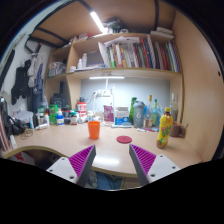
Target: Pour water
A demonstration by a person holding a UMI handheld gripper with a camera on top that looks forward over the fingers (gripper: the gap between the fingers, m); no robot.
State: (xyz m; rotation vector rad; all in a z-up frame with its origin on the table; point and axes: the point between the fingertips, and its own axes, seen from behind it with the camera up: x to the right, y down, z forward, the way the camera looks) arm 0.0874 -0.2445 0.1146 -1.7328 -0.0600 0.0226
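An orange cup (pixel 94 129) stands on the light wooden desk (pixel 110 150), beyond my left finger. Near it to the right lies a small red disc (pixel 124 139), flat on the desk like a lid or coaster. A yellow-orange bottle (pixel 165 128) stands upright farther right, beyond my right finger. My gripper (pixel 112 162) is open, its purple pads (pixel 83 158) wide apart, with nothing between them. It hovers over the desk's near edge, well short of the cup and the bottle.
Several bottles and jars (pixel 60 114) crowd the back of the desk, with green and clear bottles (pixel 142 110) at the back right. Bookshelves (pixel 125 55) rise above. The curved front edge of the desk lies between my fingers, with dark floor below.
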